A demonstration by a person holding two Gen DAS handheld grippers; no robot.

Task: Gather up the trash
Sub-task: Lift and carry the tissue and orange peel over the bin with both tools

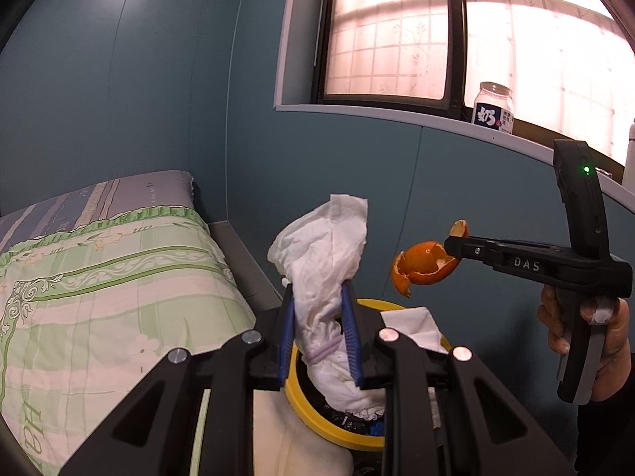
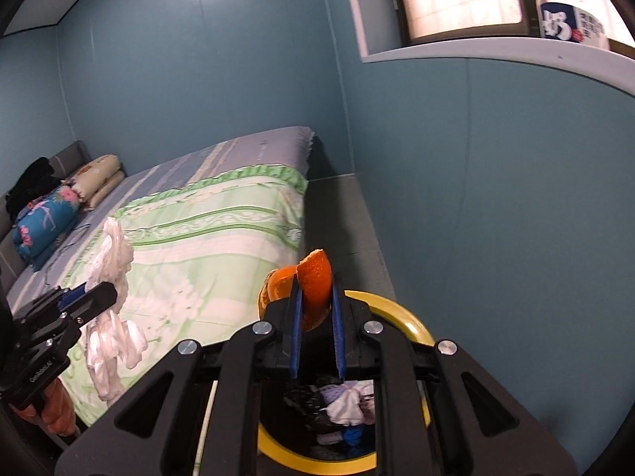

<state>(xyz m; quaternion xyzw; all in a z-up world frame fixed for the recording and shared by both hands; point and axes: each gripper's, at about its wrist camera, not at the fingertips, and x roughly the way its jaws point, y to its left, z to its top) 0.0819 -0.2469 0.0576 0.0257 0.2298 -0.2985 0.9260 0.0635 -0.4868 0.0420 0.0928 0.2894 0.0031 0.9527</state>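
The yellow-rimmed trash bin (image 1: 295, 392) is taken as the landmark; it is seen low in both views, and some trash is already inside it: white paper, dark wrappers and something blue; so part of the job looks done.

Two pieces are not yet in the bin. A crumpled white tissue (image 1: 321, 273) is held just above the bin's rim; it is pinched between the blue pads of the left gripper (image 1: 319, 309), which are pressed together on its middle, with the top of the tissue sticking up past the tips and the bottom hanging toward the bin's opening. An orange peel (image 1: 424, 267) is held a little higher, above the bin and to one side of it; it is pinched at its edge by the right gripper (image 2: 317, 309), whose pads are squeezed tight on it, and most of the peel sticks out beyond the tips.

What is left, it seems, is for both pieces to be let go over the bin.

A bed with a green flowered quilt (image 2: 206, 246) is seen beside the bin; a jar (image 1: 494, 108) is seen on the window ledge far above it.
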